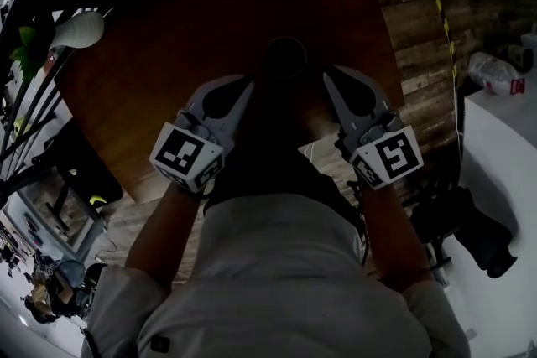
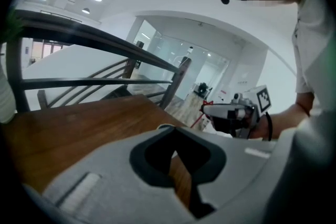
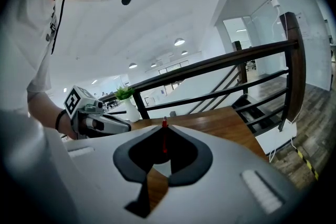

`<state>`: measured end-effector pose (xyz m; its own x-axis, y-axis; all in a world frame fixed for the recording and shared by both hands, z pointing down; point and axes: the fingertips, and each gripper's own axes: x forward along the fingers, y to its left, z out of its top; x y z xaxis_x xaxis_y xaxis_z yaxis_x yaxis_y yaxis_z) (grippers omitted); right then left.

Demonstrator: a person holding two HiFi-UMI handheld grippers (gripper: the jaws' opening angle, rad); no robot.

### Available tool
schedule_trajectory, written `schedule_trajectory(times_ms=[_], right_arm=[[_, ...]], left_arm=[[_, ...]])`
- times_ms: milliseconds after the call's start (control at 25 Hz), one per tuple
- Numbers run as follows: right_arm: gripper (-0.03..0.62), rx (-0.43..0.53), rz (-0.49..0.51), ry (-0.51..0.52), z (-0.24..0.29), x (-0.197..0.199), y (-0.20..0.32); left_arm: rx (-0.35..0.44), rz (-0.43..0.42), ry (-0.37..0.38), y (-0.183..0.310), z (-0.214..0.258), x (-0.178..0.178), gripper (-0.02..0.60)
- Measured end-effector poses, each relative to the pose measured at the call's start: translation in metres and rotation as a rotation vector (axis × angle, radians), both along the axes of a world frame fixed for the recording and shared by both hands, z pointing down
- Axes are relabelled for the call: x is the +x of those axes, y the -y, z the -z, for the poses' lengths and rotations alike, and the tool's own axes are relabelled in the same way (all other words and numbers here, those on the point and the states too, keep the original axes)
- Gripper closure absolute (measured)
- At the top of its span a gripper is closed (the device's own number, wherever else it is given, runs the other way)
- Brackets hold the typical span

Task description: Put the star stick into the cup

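Both with fingers closed, left gripper (image 1: 250, 81), right gripper (image 1: 327, 73), cup (image 1: 285, 56) between, star stick (image 3: 164, 136) inside

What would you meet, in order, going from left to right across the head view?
white vase → left gripper → cup → right gripper → plastic bottle
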<state>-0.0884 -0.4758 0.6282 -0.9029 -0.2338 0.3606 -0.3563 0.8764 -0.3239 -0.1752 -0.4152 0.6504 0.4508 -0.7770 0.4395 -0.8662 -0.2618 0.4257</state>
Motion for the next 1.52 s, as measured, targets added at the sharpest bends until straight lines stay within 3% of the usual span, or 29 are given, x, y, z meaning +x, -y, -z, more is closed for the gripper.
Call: schedule_trajectory(times_ms=[240, 560, 840, 1120, 1520], right_arm=[[0.568, 0.011, 0.004, -0.004, -0.005, -0.003, -0.003], [0.507, 0.011, -0.007, -0.009, 0.0, 0.003, -0.007], [0.505, 0.068, -0.012, -0.005, 0.025, 0.028, -0.009], [0.505, 0.146, -0.038, 0.024, 0.075, 0.059, -0.017], [0.508, 0.282, 0.001, 0.108, 0.181, 0.109, -0.088]], left_arm=[[-0.011, -0.004, -0.014, -0.003, -0.005, -0.002, 0.578], [0.011, -0.003, -0.036, -0.003, 0.009, 0.005, 0.578], [0.045, -0.017, -0.014, -0.013, 0.032, 0.021, 0.578], [0.113, -0.015, 0.011, -0.026, 0.078, 0.042, 0.578], [0.279, -0.025, 0.074, -0.076, 0.185, 0.109, 0.578]])
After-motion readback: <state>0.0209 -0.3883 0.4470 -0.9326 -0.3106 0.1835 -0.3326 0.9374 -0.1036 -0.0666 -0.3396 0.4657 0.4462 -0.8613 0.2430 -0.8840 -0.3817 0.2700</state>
